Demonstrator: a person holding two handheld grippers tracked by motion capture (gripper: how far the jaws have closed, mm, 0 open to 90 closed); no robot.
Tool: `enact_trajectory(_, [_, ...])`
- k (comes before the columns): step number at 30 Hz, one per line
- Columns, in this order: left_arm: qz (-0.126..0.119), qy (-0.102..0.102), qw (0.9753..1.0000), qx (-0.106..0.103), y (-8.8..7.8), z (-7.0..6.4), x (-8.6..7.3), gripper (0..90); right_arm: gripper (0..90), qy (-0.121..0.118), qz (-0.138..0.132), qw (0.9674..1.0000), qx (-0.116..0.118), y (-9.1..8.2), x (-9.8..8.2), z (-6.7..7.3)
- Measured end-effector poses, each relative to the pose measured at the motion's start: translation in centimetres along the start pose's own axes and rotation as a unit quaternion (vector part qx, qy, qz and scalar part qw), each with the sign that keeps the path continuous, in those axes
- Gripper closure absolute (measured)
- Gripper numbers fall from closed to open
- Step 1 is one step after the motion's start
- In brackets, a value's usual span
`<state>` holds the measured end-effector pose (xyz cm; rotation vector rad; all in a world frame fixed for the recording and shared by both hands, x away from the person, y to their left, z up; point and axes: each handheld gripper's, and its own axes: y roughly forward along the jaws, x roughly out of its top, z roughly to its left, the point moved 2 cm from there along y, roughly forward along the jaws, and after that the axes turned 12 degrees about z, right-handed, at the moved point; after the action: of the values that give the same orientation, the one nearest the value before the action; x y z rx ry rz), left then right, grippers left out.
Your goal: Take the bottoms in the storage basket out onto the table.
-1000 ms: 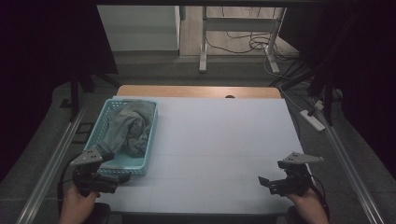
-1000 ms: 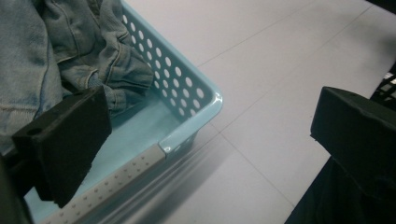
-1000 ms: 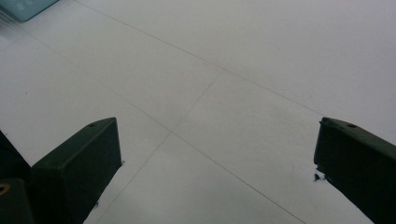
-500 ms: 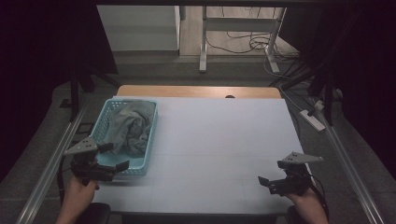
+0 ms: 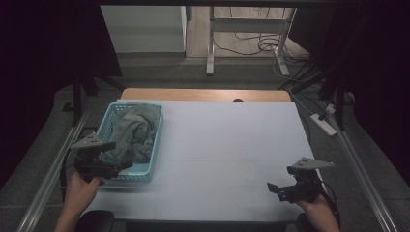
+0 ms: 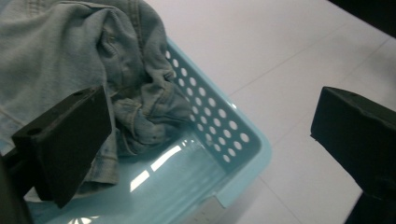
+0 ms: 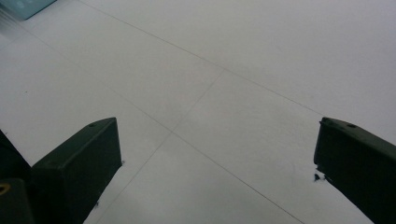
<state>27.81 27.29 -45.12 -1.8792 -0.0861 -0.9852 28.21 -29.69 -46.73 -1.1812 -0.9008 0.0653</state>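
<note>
Your left gripper is hanging over the near end of the light blue basket, jaws spread wide and nothing between them. In the left gripper view, one jaw sits over the crumpled denim garment in the basket and the other is out past the basket's perforated wall, over the white table. So the basket corner is pretty much right under the gap. The denim is bunched toward the far end of the basket, just ahead of your left jaw.

Your right gripper is well apart from all that, low over bare table, jaws spread too, holding nothing. A basket corner peeks in far off.
</note>
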Motion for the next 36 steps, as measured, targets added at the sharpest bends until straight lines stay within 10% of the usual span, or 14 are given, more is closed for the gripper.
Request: enact_trajectory(36, [0.051, -0.047, 0.9968, 0.039, 4.1, 4.2, 5.2, 0.0, 1.0, -0.004, 0.006, 1.0000, 0.005, 0.2, 0.1, 0.0])
